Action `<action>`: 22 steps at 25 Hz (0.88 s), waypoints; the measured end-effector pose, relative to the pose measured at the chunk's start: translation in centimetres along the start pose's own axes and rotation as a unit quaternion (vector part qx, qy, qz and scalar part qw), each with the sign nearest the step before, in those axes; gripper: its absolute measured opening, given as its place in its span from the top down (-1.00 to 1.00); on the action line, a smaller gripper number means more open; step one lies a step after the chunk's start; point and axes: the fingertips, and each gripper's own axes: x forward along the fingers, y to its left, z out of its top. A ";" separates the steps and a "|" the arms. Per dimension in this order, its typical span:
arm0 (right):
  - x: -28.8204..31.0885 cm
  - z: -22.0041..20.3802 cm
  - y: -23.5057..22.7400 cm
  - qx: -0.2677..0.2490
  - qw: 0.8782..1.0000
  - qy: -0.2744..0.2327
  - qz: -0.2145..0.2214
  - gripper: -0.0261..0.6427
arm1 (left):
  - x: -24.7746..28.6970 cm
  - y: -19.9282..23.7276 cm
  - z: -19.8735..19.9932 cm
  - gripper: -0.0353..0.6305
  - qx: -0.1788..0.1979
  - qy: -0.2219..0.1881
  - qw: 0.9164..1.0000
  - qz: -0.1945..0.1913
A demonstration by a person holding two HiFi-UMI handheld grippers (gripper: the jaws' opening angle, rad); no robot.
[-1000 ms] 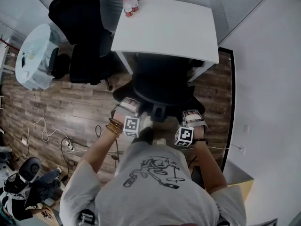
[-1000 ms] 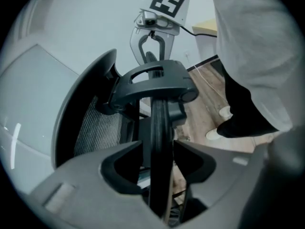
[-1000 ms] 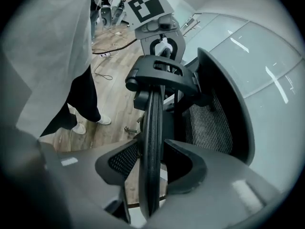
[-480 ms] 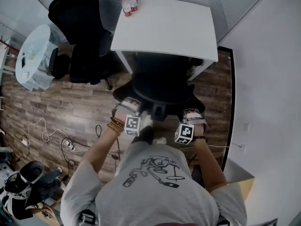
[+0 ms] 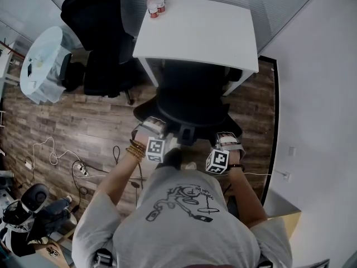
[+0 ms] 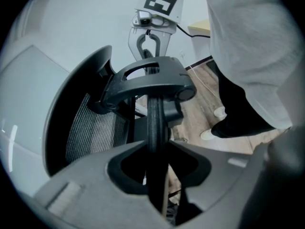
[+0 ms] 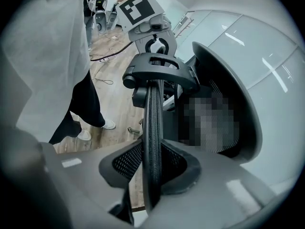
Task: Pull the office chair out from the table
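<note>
A round table [image 5: 42, 66] stands far left, and one spare chair [image 5: 103, 38] is beside it, well apart from the task's chair. Loose cables [image 5: 56, 161] lie on the wood floor [image 5: 83, 116] below them. At least three red-labelled bottles [image 5: 152, 7] are bunched on the far left corner of the one white table [image 5: 201, 32].

The chair [image 5: 192, 102] is still tucked in: its seat is under the table's near edge and its back faces the person [image 5: 184, 222]. It is not yet clear of the table.

Two grippers are on it, one at each end of the back's top edge. The left gripper [image 6: 155, 147] has its jaws partly closed, with the pads pressed on the thin black rim [image 6: 155, 118] that runs straight up between them. A black bracket [image 6: 147, 80] on the chair back sits further along that rim, and the other gripper shows beyond it.

The right gripper [image 7: 151, 149] is the same: its jaws are drawn in narrow and clamp the mesh-edged rim, which fills the gap between its pads. Right of the chair, a plain white wall [image 5: 312, 94] meets the floor.
</note>
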 end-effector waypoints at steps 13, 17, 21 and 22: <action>-1.8 -0.2 3.6 -0.001 1.000 -0.013 0.000 0.59 | -1.4 -3.2 1.8 0.56 -0.017 0.014 1.000 0.003; -2.3 -0.4 4.5 -0.001 1.000 -0.012 -0.002 0.59 | -1.8 -4.1 2.4 0.56 -0.020 0.016 1.000 0.003; -2.9 -0.7 5.4 -0.004 1.000 -0.011 -0.004 0.60 | -2.2 -5.2 3.2 0.56 -0.024 0.017 1.000 0.000; -3.0 -0.8 5.7 -0.004 1.000 -0.011 -0.004 0.59 | -2.3 -5.4 3.3 0.56 -0.024 0.017 1.000 0.000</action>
